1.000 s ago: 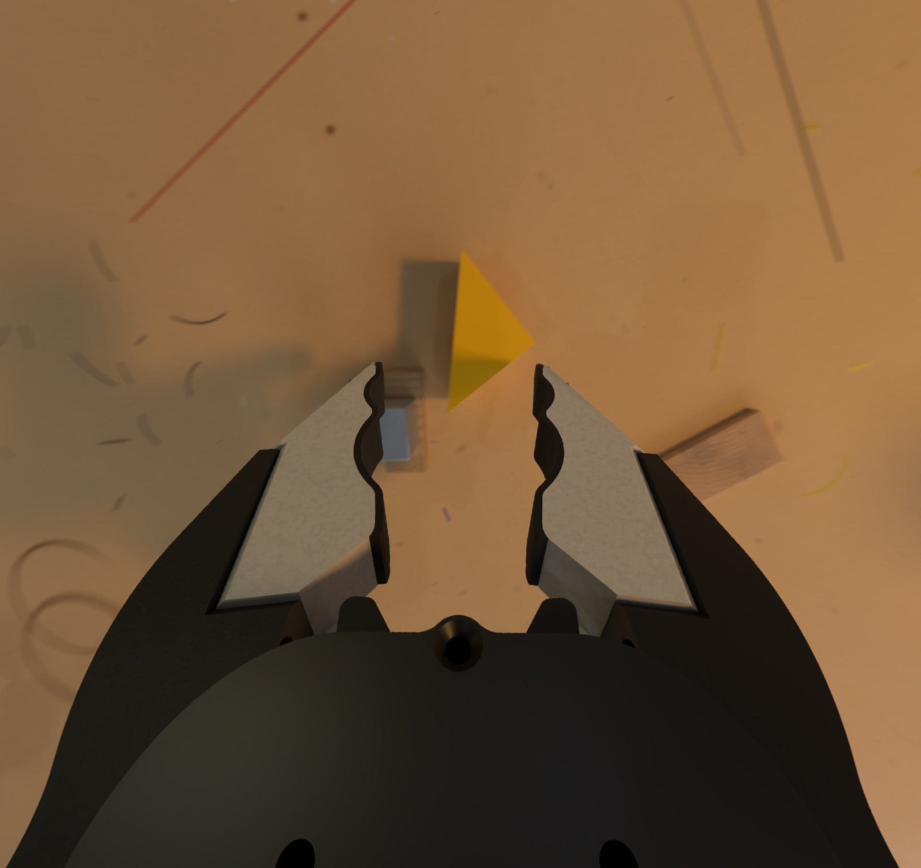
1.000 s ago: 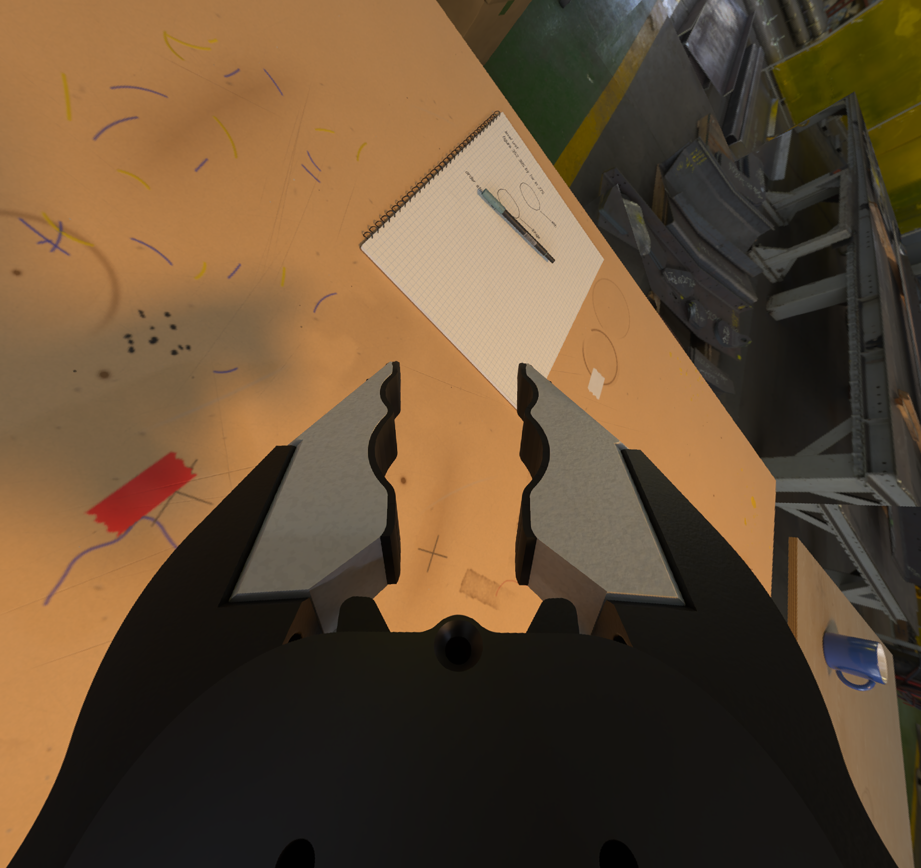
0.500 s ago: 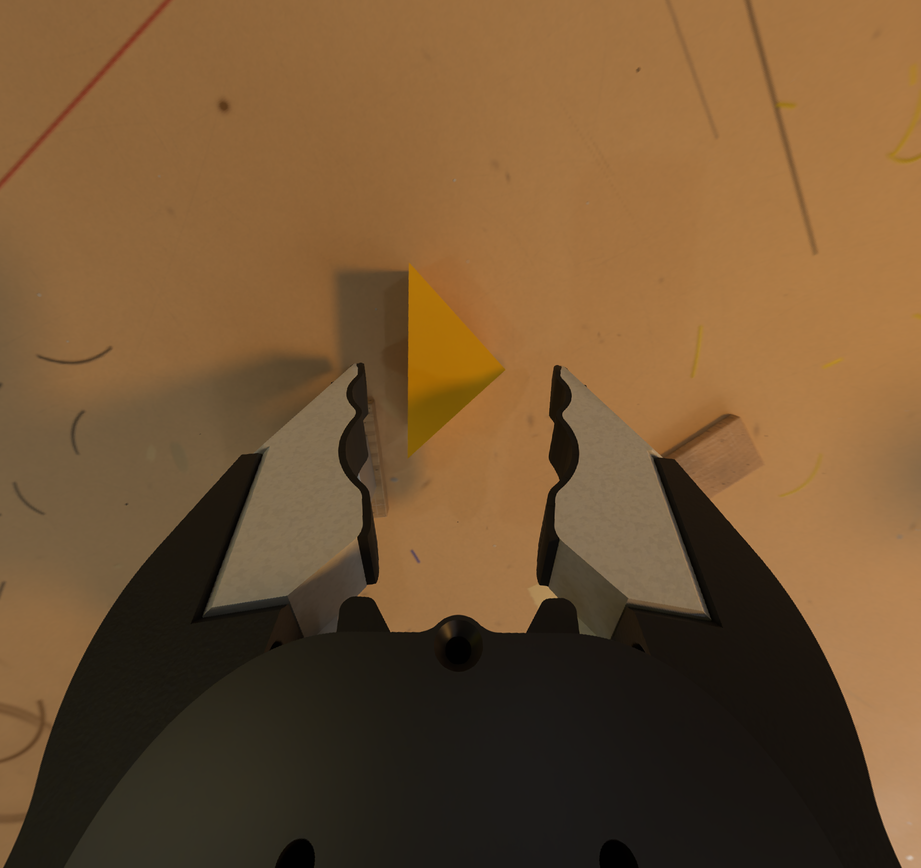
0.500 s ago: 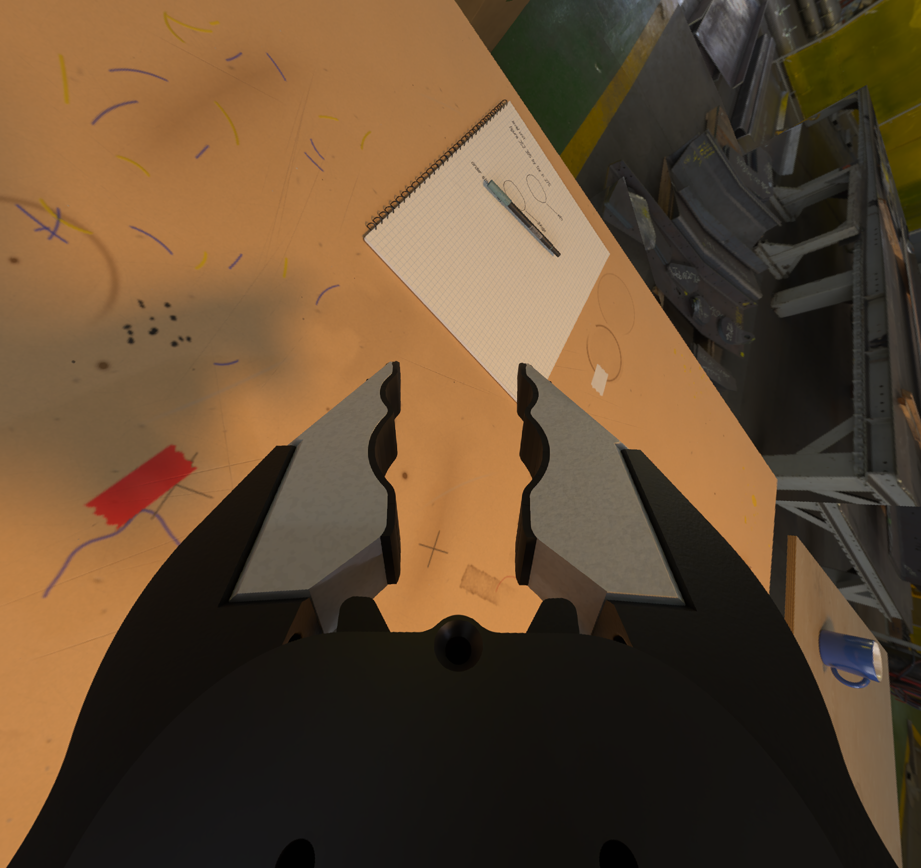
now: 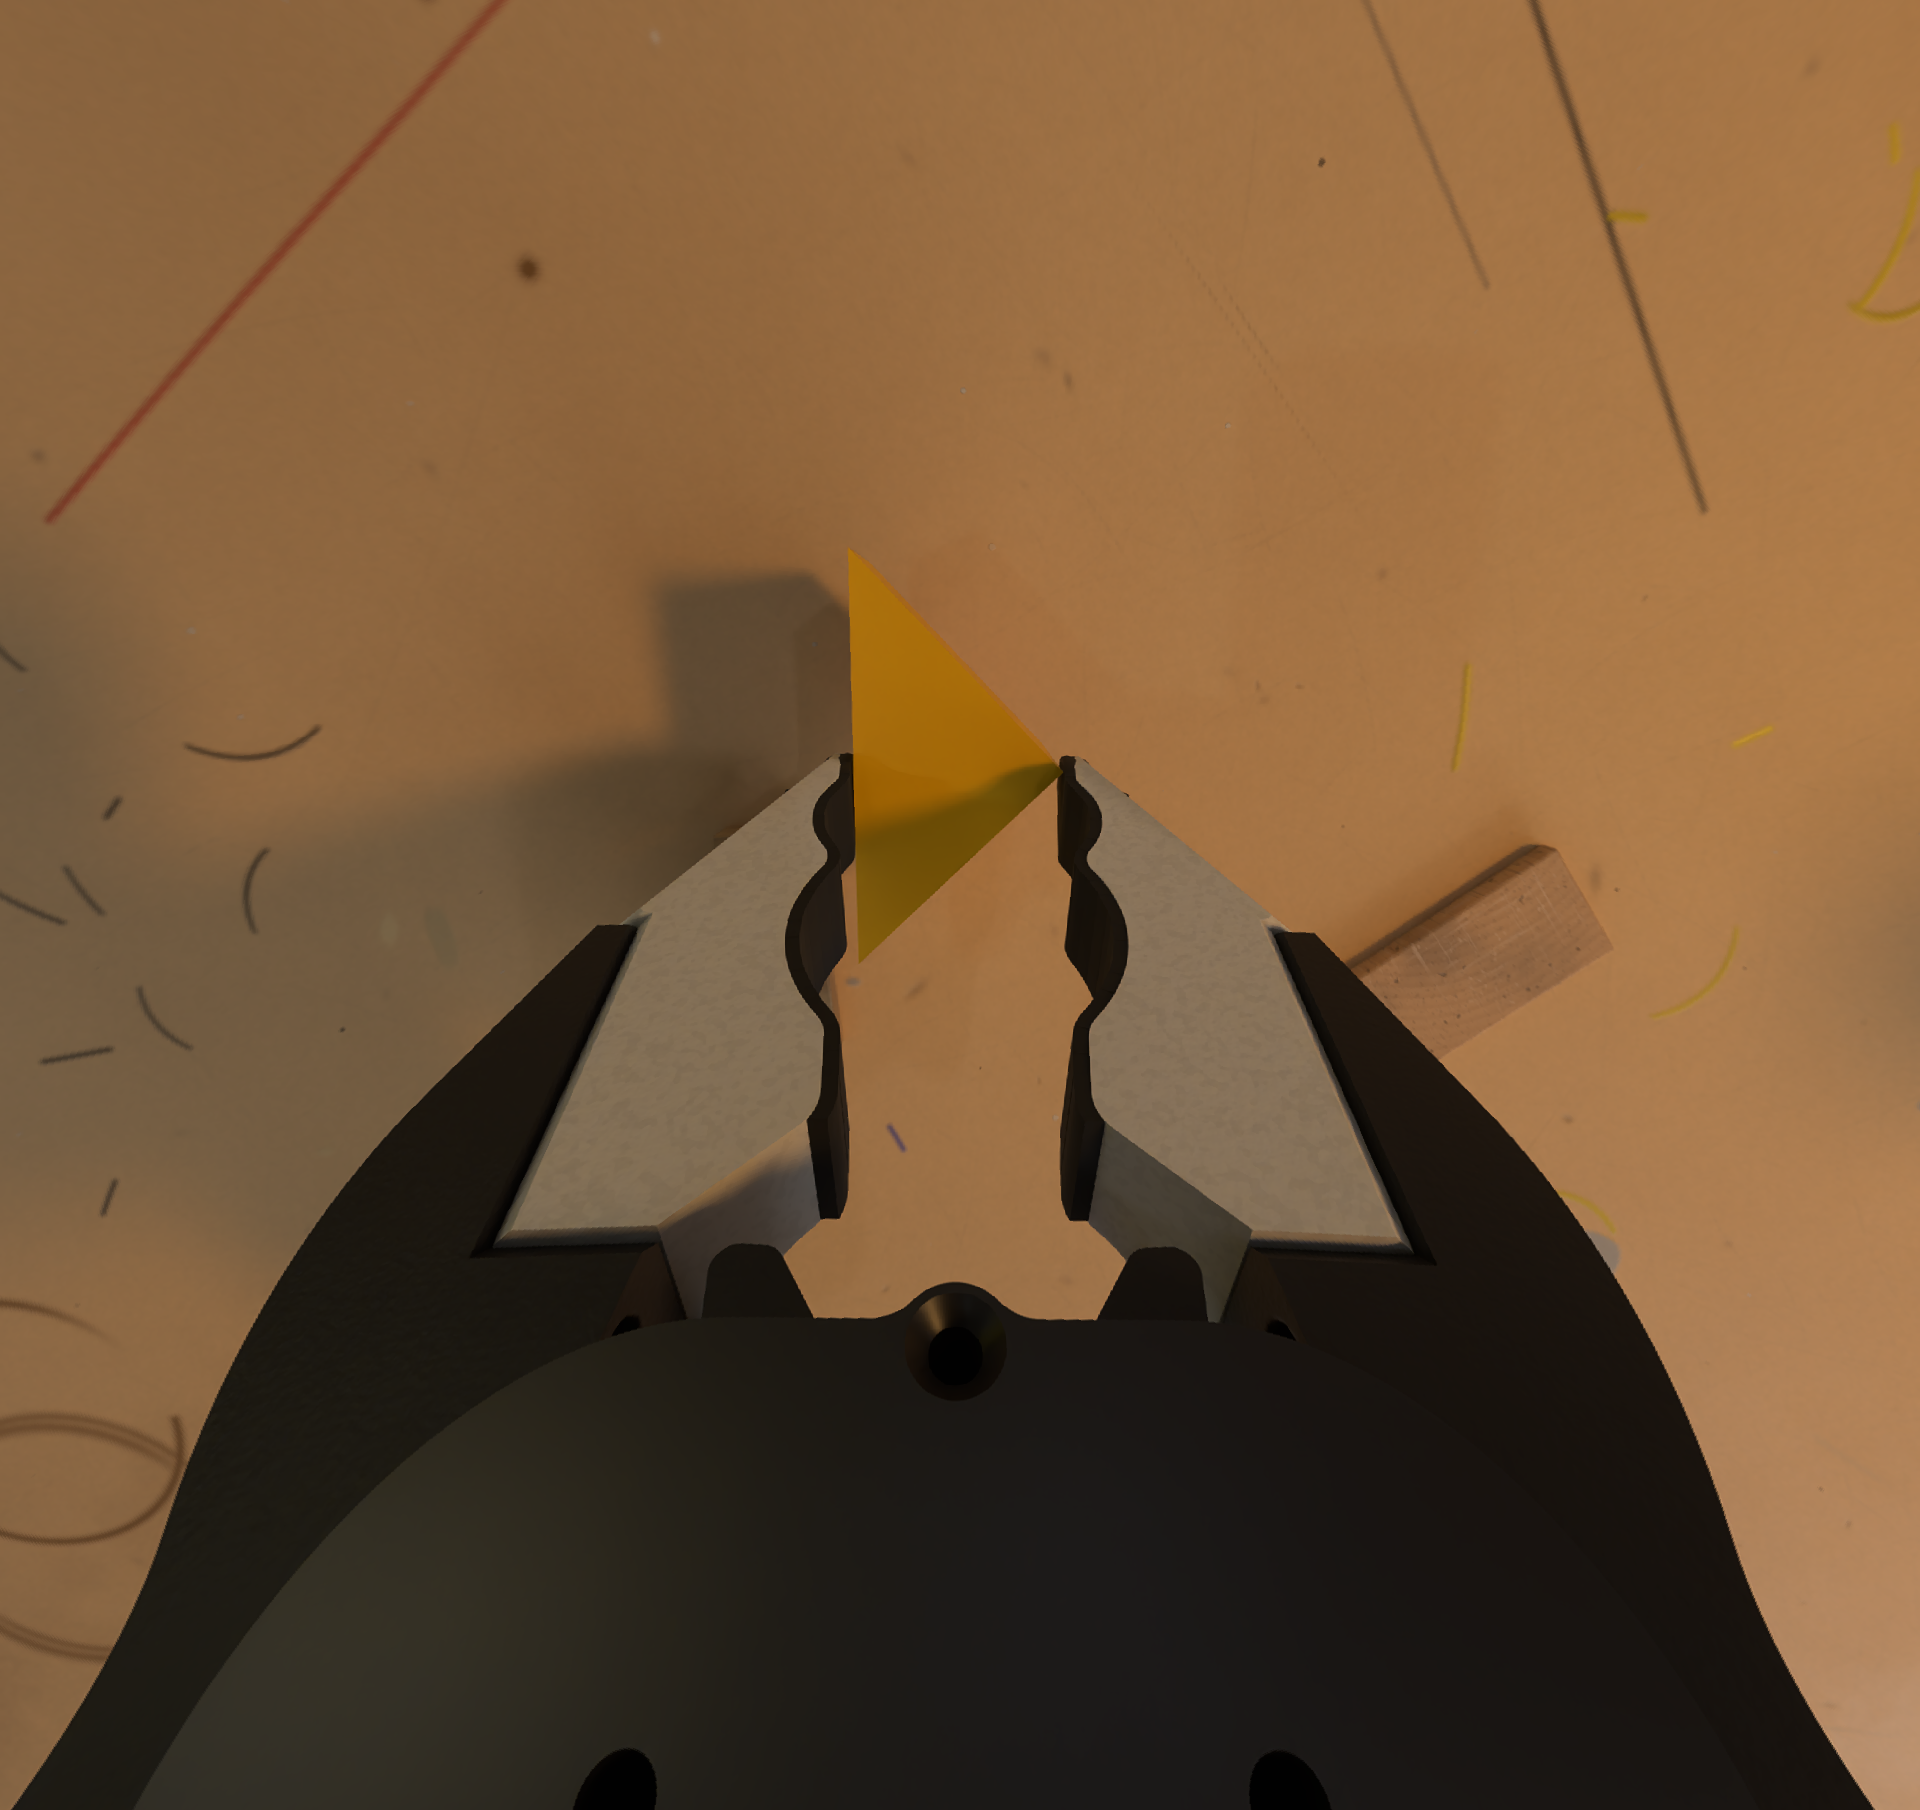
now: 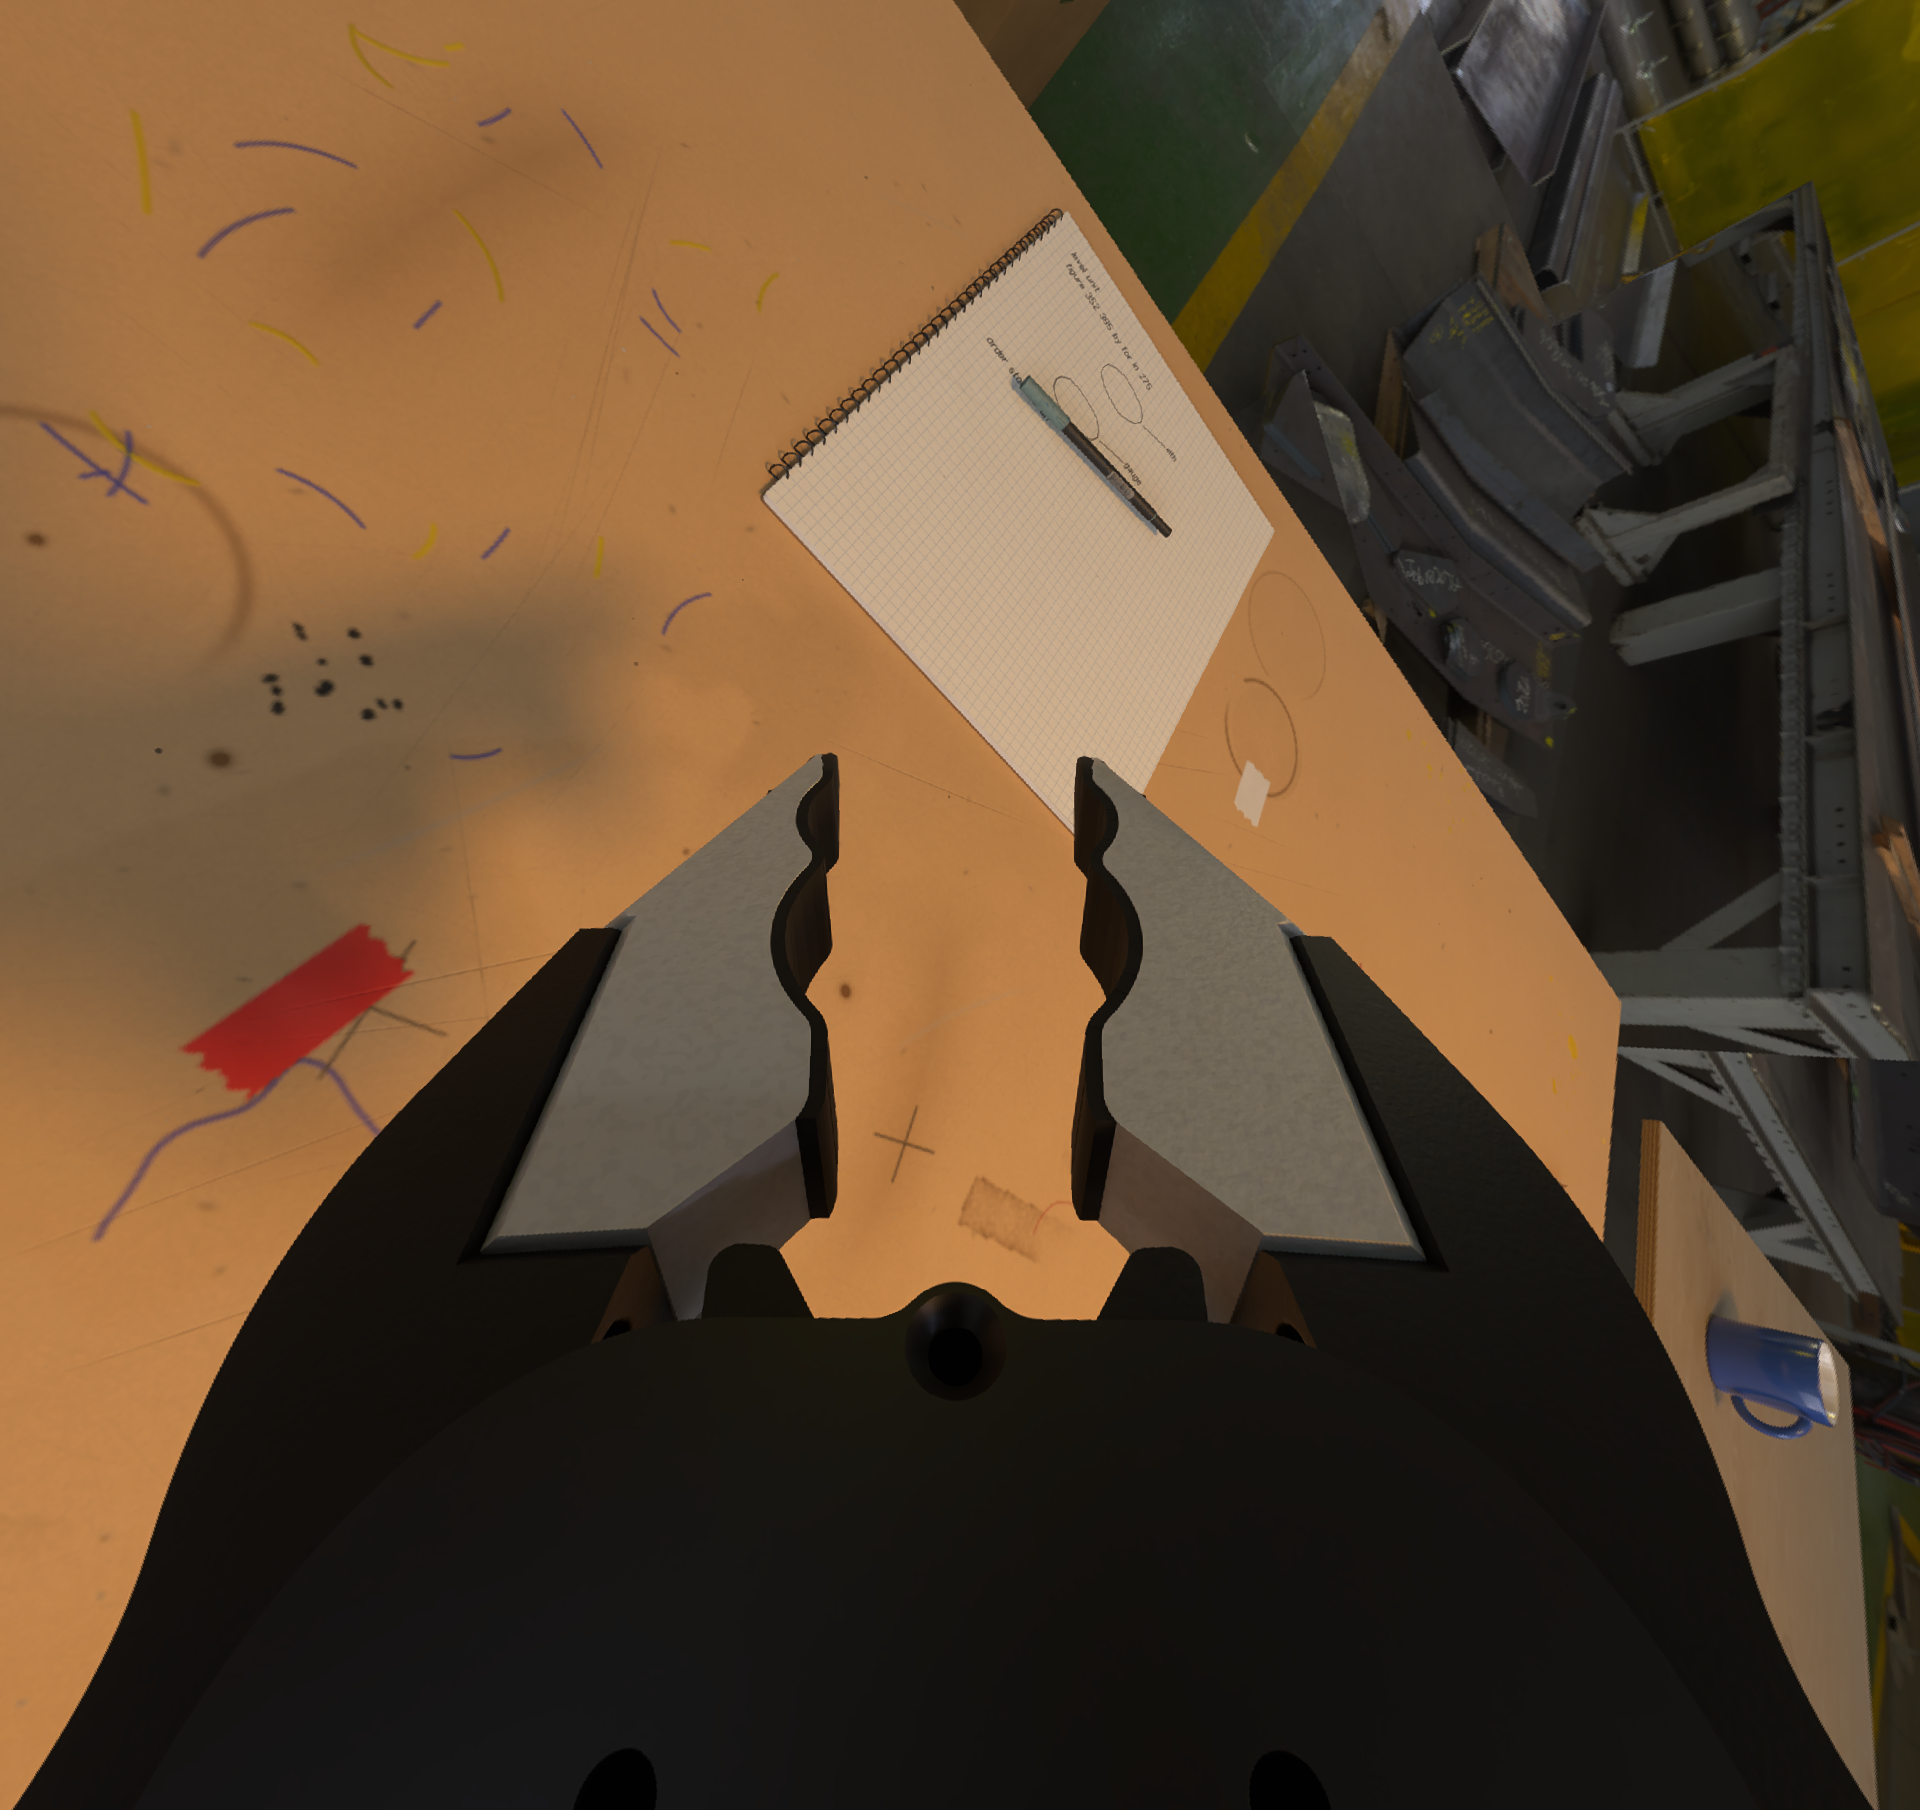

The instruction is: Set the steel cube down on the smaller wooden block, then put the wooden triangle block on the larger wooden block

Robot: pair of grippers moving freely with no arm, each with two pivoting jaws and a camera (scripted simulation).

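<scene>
In the left wrist view, the yellow wooden triangle block [image 5: 925,721] stands on the orange table. My left gripper [image 5: 956,763] is shut on it: its flat side lies against the left finger and its right corner touches the right fingertip [image 5: 1075,784]. A pale wooden block [image 5: 1486,939] lies to the right, partly behind the right finger. The steel cube and the other wooden block are hidden. My right gripper [image 6: 954,763] is open and empty over bare table.
A spiral notepad [image 6: 997,555] with a pen [image 6: 1091,456] lies ahead of the right gripper near the table's right edge [image 6: 1382,617]. Red tape [image 6: 296,1007] is stuck at the left. A blue mug [image 6: 1771,1386] stands on a separate table at the lower right.
My left gripper moved forward over the triangle block and its fingers closed onto it. The steel cube slipped out of sight behind the left finger. The right gripper barely moved.
</scene>
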